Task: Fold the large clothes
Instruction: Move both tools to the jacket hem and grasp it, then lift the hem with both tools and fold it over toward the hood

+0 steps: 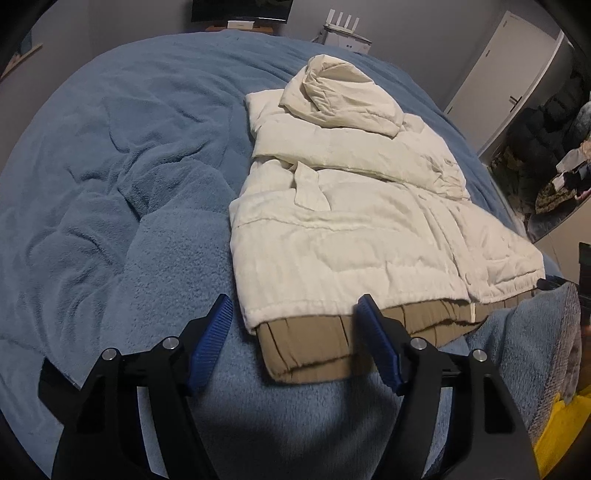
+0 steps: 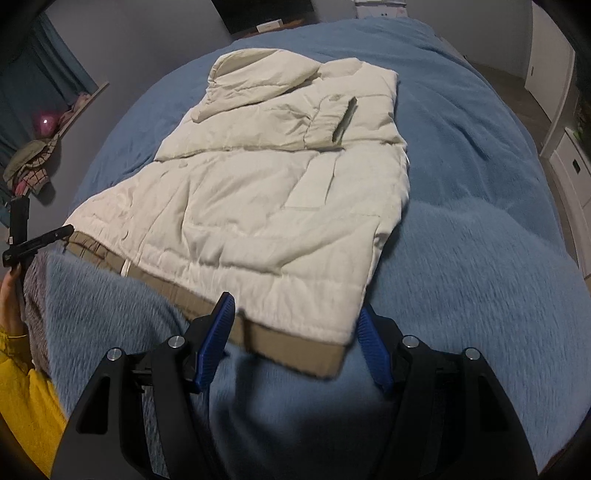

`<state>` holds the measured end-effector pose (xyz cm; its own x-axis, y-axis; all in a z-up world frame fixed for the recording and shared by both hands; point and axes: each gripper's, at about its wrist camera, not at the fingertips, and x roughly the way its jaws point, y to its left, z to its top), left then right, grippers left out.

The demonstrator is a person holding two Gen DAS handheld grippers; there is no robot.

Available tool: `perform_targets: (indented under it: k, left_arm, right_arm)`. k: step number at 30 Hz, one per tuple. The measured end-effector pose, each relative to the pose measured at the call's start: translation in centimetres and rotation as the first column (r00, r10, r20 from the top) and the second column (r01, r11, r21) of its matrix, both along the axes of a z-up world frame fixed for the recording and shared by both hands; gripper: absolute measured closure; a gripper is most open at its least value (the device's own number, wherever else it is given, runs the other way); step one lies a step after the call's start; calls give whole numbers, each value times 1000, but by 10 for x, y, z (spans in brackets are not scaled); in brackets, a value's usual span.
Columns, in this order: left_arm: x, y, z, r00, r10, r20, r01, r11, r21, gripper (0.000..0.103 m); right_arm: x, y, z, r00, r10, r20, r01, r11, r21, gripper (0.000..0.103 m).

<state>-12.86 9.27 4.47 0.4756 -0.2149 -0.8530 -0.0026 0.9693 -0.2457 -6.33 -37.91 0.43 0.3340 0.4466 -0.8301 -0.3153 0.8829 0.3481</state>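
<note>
Cream puffer jacket (image 1: 351, 221) lies flat on the blue bed blanket (image 1: 110, 184), sleeves folded in, its tan hem just ahead of both sets of fingers. Left gripper (image 1: 293, 343) and right gripper (image 2: 295, 339) are spread wide, holding nothing. Best next step, likely: pinch both hem corners evenly, taking all layers, then lift together toward the hood (image 1: 332, 92).

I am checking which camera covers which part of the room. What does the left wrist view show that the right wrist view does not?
Only the left wrist view shows the white router and the left gripper, open. Only the right wrist view shows the pink ball and the right gripper, open. Both show the cream jacket with sleeves folded in, lying on the blue blanket.
</note>
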Motion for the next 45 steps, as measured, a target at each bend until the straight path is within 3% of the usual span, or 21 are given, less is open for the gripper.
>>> perform_targets:
  k: [3,8,10,13,18,26,36,45]
  left_arm:
    - [2,-1,1,1000,-7,11,7,1000,-9,48]
    - [2,-6,-1,999,-16,34,15,999,38,58]
    - [4,-6,2,998,-11,58,9,999,44,75]
    - [7,-3,10,996,-16,88,14,1000,28,82]
    - [20,-3,22,991,-33,129,30,999,25,85]
    - [56,0,49,978,-24,206,23,1000,11,88]
    - [100,9,78,961,-3,275,4,1000,-5,88]
    - [155,16,85,946,63,317,-51,998,-45,89]
  right_arm:
    - [6,4,-1,1000,-6,27,6,1000,-21,55]
    - [4,10,-1,996,34,83,-28,997,-68,74]
    - [5,11,3,994,31,106,-24,997,-70,80]
    - [8,15,17,985,38,166,-25,996,-83,87]
    - [17,19,45,965,53,257,-25,994,-111,91]
    - [53,18,73,943,18,332,11,996,-83,93]
    - [108,11,94,926,-50,374,56,998,-6,93]
    - [173,9,98,914,-161,372,145,987,70,93]
